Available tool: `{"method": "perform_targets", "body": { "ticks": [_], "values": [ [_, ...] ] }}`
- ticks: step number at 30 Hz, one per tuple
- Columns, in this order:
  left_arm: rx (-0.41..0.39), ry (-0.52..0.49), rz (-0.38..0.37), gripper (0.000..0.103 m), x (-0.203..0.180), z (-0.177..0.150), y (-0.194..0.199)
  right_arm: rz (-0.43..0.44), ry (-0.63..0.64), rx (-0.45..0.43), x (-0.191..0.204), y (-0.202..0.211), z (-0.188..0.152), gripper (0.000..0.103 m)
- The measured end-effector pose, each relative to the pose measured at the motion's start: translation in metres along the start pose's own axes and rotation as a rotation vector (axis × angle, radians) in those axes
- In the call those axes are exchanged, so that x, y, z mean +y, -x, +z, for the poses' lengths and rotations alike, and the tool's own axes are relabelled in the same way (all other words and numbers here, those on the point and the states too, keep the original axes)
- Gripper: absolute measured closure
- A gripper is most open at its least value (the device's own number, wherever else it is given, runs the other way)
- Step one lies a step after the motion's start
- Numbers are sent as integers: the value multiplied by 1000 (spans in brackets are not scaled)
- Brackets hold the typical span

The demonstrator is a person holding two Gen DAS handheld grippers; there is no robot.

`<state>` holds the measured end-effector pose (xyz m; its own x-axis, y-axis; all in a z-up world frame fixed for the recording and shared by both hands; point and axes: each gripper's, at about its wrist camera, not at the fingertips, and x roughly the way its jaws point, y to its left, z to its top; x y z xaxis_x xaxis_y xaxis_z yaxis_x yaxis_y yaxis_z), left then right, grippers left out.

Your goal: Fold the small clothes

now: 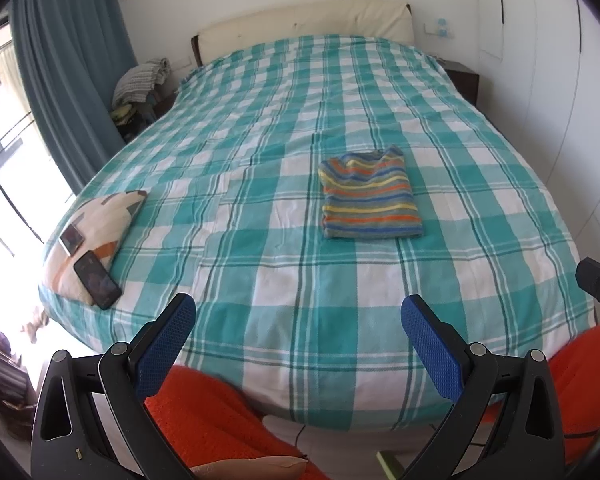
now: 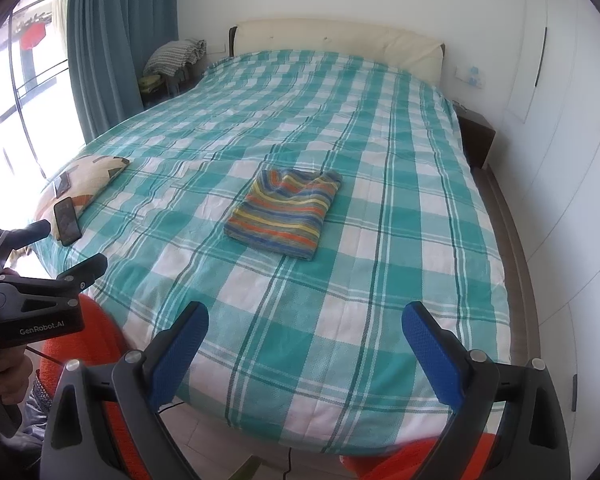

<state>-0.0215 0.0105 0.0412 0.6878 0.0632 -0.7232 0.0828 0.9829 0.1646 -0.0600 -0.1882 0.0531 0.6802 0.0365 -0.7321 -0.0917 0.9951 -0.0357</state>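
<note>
Striped garment (image 1: pixel 370 196): folded, mid-bed (image 1: pixel 260 264), long axis running away from both grippers. Left gripper (image 1: pixel 298 340), right gripper (image 2: pixel 304 344): jaws wide apart, empty, well short of it; neither clearly nearer.

My left gripper (image 1: pixel 298 320) has jaws spread wide, nothing between the blue pads (image 1: pixel 166 346). My right gripper (image 2: pixel 304 330) is the same, wide apart and empty. Left hand (image 2: pixel 8 374) is wrapped round its handle, seen from the right wrist.
</note>
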Motion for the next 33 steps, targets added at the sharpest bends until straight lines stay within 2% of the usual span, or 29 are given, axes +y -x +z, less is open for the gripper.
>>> {"method": "perform_targets", "body": {
  "ticks": [27,33],
  "values": [
    [4,17,-63,0,-2,4,3,3,-7,-19,2,0,4,6],
    [-14,19,-53,0,-1,6,6,2,-8,-20,-2,-1,5,6]
  ]
}}
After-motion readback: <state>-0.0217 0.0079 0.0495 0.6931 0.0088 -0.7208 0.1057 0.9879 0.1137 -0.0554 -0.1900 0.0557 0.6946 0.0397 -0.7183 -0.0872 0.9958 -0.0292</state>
